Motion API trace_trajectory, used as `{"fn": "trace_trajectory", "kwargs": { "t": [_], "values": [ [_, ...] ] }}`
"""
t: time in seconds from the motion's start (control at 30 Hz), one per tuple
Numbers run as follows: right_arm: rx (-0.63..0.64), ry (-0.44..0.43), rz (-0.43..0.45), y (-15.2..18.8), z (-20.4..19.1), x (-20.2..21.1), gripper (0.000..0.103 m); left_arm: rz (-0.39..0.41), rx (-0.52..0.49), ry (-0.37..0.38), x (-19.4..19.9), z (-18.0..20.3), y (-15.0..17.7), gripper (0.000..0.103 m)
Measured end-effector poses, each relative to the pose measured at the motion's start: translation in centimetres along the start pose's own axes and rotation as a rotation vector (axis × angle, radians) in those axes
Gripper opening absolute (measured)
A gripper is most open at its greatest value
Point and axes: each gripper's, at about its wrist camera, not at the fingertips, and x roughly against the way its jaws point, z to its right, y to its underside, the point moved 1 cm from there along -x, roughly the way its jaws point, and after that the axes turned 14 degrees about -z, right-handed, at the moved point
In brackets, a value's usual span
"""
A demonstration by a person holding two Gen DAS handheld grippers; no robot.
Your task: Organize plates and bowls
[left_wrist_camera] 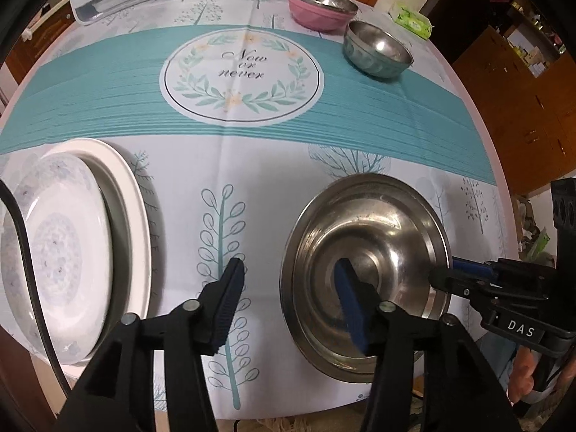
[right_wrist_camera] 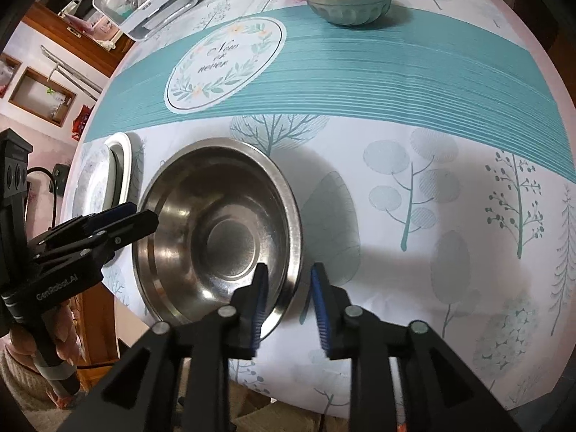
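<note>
Upward-facing steel plate [right_wrist_camera: 216, 230], rim level.

Tablecloth [left_wrist_camera: 360, 136] medallion: "Now or never". Right hand-held gripper [left_wrist_camera: 441, 275]: "DAS". Left hand-held gripper [right_wrist_camera: 144, 217]: "GenRobot.AI".

Wooden cabinets [left_wrist_camera: 522, 108] flank the cloth-covered table [left_wrist_camera: 252, 165]; pale wall [right_wrist_camera: 21, 46].

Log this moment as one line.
left gripper open astride steel plate rim | right gripper open astride opposite rim | plate on table
</note>
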Motion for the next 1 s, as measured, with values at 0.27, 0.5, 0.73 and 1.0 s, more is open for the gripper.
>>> {"fn": "trace_trajectory", "kwargs": {
  "t": [0.27, 0.5, 0.73, 1.0],
  "values": [
    [0.009, -0.013, 0.019, -0.1, -0.1, 0.8, 0.027, 0.022, -0.007, -0.029, 1.0, 0.5, 0.1, 0.063],
    [0.033, -0.029, 0.044, -0.1, -0.4, 2.1, 0.027, 0.055, -0.023, -0.073, 2.7, 1.4, 0.1, 0.069],
    [0.05, -0.049, 0.063, 0.1, -0.3, 3.2, 0.027, 0.074, -0.022, -0.112, 4.3, 2.2, 0.3, 0.073],
    [0.04, -0.079, 0.075, 0.9, 0.8, 3.5, 0.027, 0.08, -0.04, -0.162, 5.7, 3.3, 0.3, 0.076]
  ]
}}
